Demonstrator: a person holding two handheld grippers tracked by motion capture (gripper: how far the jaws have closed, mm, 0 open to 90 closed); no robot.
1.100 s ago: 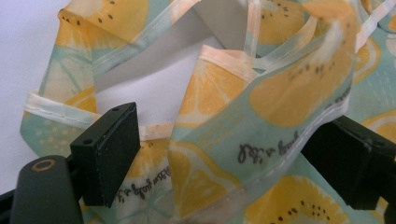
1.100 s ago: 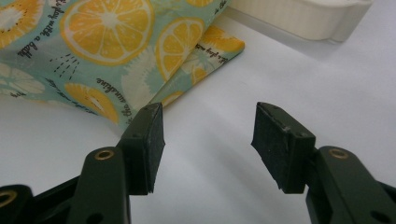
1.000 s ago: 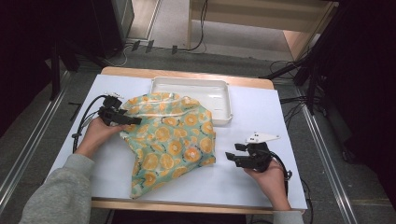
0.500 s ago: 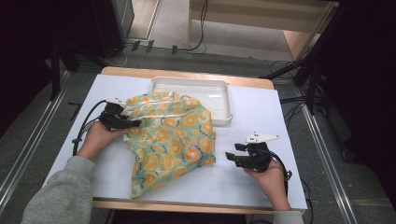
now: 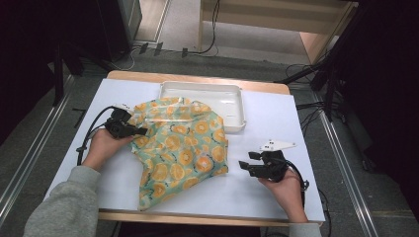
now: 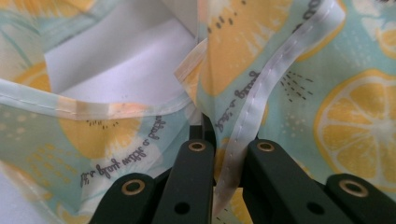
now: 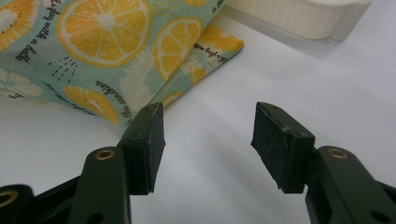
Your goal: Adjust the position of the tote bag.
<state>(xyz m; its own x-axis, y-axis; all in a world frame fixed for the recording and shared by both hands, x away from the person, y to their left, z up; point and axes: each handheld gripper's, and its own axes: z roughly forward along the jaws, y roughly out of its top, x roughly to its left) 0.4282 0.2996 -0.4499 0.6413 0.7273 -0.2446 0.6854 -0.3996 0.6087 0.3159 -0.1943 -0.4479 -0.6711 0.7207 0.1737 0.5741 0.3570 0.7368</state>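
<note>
The left gripper [image 5: 140, 131], jaws just closed on the white-stitched hem of the mint-green lemon-print cloth [image 5: 183, 148] crumpled mid-table against the shallow white plastic tray [image 5: 236, 109], anchors that edge, while the right gripper [image 5: 245, 165] waits open beside the cloth's opposite corner.

A lemon-print cloth [image 5: 180, 148], pale teal with orange-yellow citrus slices and small script lettering, is spread crumpled over the middle of the white worktop [image 5: 257, 192]. Its far edge is draped over a white tray [image 5: 232, 98]; a white-hemmed edge [image 6: 261, 93] is pinched at its left side.
</note>
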